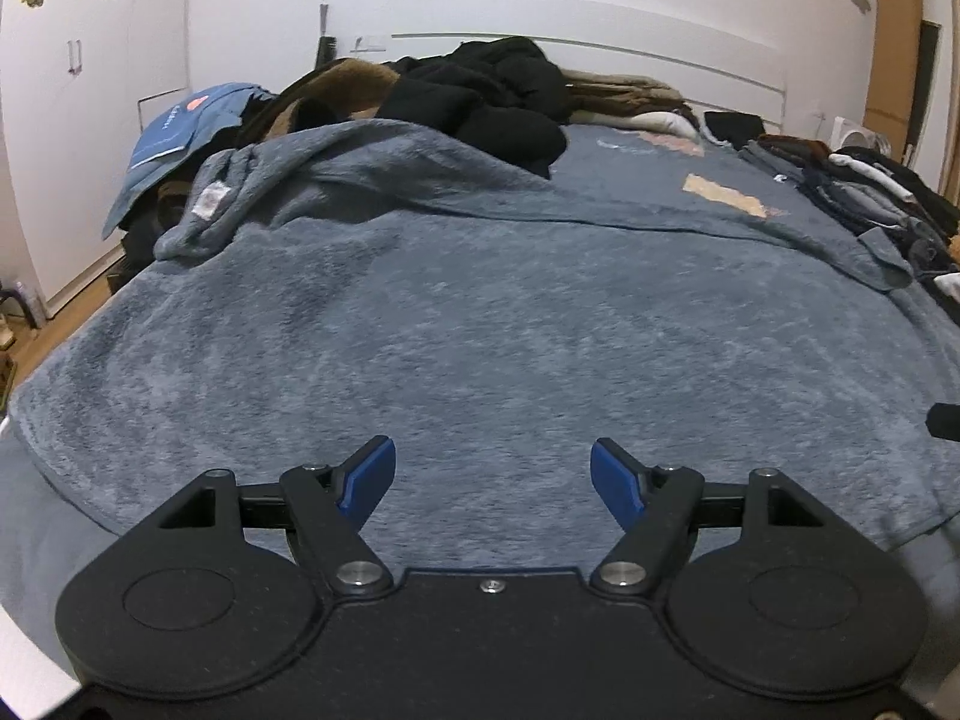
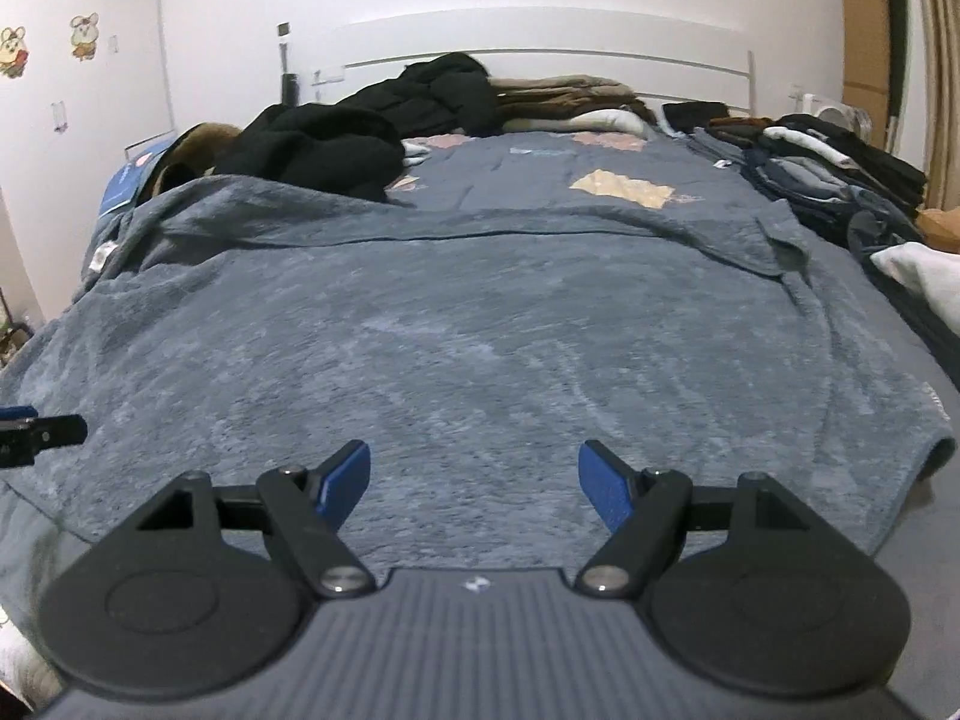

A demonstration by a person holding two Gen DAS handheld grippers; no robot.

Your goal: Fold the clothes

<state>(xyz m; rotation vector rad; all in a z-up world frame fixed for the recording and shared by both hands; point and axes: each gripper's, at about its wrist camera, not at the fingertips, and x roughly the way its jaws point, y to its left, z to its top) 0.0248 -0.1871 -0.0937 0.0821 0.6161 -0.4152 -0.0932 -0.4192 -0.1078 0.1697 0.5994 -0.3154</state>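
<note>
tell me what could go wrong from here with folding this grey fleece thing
1. Both claws are open and hold nothing: left claw, right claw. The grey fleece garment is thick, so a pinch might catch only the top layer.
2. Its far left part is rumpled against the pile of dark clothes, so a fold could drag those along.
3. The folded stack lies close to the right sleeve; a swing might knock it.

Slate-blue fleece garment (image 1: 480,324), black clothes heap (image 1: 498,102), blue-padded black fingers (image 1: 367,477), white headboard (image 1: 600,24)
</note>
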